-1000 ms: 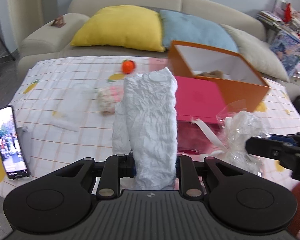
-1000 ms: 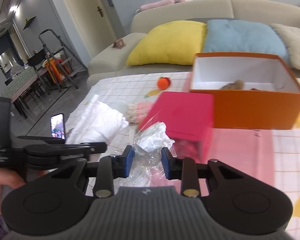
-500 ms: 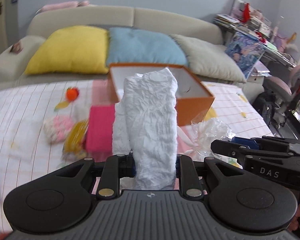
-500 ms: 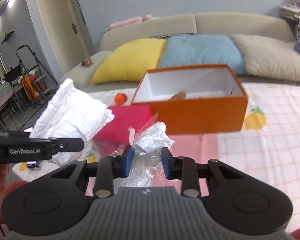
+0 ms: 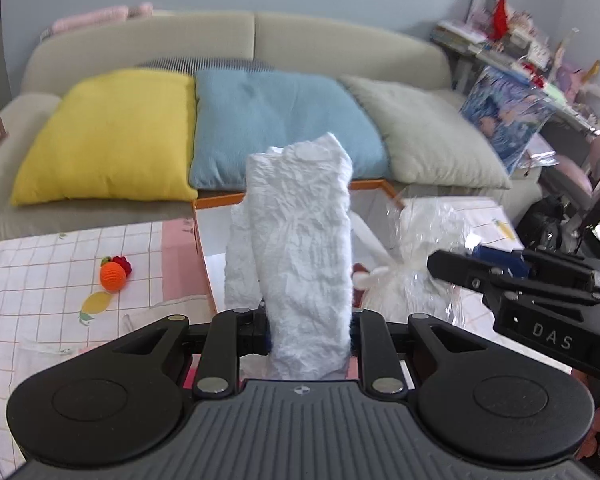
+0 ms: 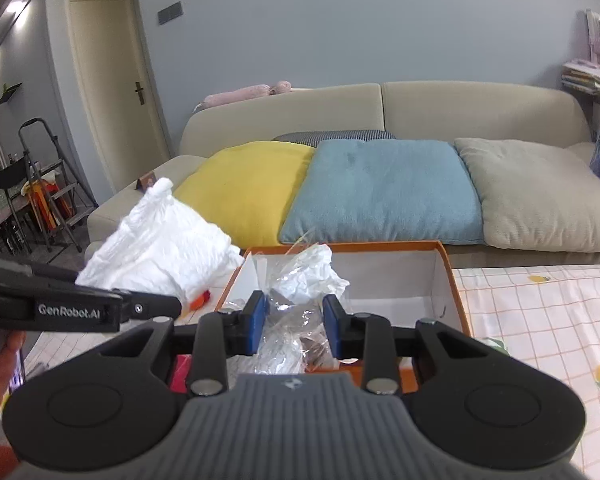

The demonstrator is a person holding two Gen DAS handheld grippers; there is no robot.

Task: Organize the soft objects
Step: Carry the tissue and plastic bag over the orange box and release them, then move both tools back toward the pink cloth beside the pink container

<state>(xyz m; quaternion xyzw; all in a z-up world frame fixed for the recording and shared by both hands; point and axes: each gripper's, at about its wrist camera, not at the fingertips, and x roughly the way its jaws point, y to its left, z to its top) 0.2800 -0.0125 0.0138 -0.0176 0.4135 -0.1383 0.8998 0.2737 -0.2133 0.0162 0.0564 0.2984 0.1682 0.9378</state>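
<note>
White cloth: crumpled, standing upright, centre of left wrist view, pinched at its base.
Clear bag: crinkled plastic around white stuffing, centre of right wrist view.
Orange box: open, white inside, behind both.

A beige sofa holds 3 cushions; a stepladder stands near a door
</note>
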